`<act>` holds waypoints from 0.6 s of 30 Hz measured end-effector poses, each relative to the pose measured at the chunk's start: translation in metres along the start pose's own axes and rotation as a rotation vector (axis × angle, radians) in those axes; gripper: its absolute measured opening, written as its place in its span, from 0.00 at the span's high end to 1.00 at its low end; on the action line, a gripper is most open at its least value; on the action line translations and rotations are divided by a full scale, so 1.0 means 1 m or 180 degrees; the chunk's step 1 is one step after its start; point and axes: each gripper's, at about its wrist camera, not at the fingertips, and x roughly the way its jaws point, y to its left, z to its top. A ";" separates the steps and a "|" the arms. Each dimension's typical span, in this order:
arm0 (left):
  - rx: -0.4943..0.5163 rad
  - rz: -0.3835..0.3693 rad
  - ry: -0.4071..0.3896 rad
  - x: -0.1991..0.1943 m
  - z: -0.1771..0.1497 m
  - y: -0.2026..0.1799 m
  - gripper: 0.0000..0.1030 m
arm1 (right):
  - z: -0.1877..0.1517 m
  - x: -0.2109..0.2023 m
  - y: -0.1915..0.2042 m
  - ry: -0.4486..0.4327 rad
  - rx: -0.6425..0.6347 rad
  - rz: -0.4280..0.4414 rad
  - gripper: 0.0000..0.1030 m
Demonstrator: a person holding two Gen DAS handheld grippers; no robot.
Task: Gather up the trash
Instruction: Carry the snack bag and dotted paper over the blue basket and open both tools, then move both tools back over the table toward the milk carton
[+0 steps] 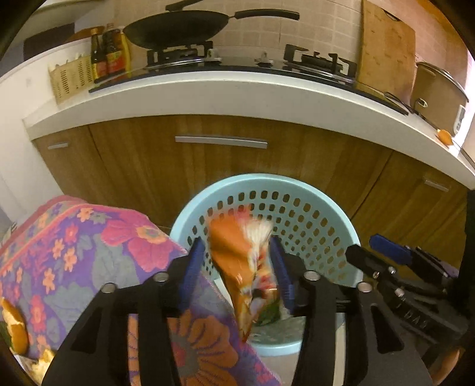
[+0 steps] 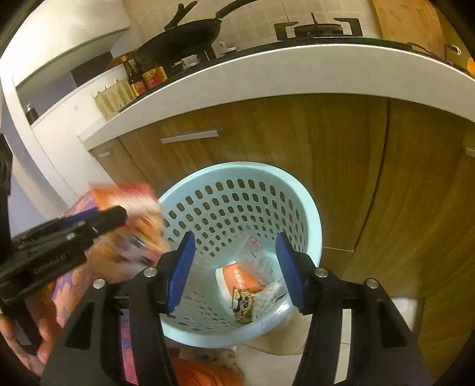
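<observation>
Right wrist view: round perforated plastic basket (image 2: 299, 207) holds crinkled wrappers (image 2: 252, 285).

A white tabletop (image 1: 237, 92) curves across the far side, above wooden cabinet doors (image 1: 225, 175) with metal bar handles (image 1: 221, 141). On it sits a black gas hob (image 1: 243, 63) carrying a dark wok (image 1: 178, 29), with sauce bottles (image 1: 108, 53) to the left and a wooden board (image 1: 386, 50) leaning on the pale tiled wall (image 1: 311, 26) to the right. Warm, dim light falls over the pale floor (image 2: 267, 365).

Wrapper over the bin
An orange snack wrapper (image 1: 242, 261), blurred, hangs between the left gripper's (image 1: 239, 256) parted jaws, above the blue perforated bin (image 1: 311, 213).
</observation>
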 end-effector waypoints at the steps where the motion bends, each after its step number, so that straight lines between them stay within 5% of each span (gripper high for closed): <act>1: 0.0016 0.0021 -0.0007 -0.001 -0.001 -0.001 0.50 | 0.000 -0.002 0.001 -0.0012 -0.0009 -0.0003 0.49; 18: -0.0202 0.0031 -0.0370 -0.082 -0.025 0.038 0.50 | 0.001 -0.041 0.063 -0.0209 -0.0352 0.0180 0.49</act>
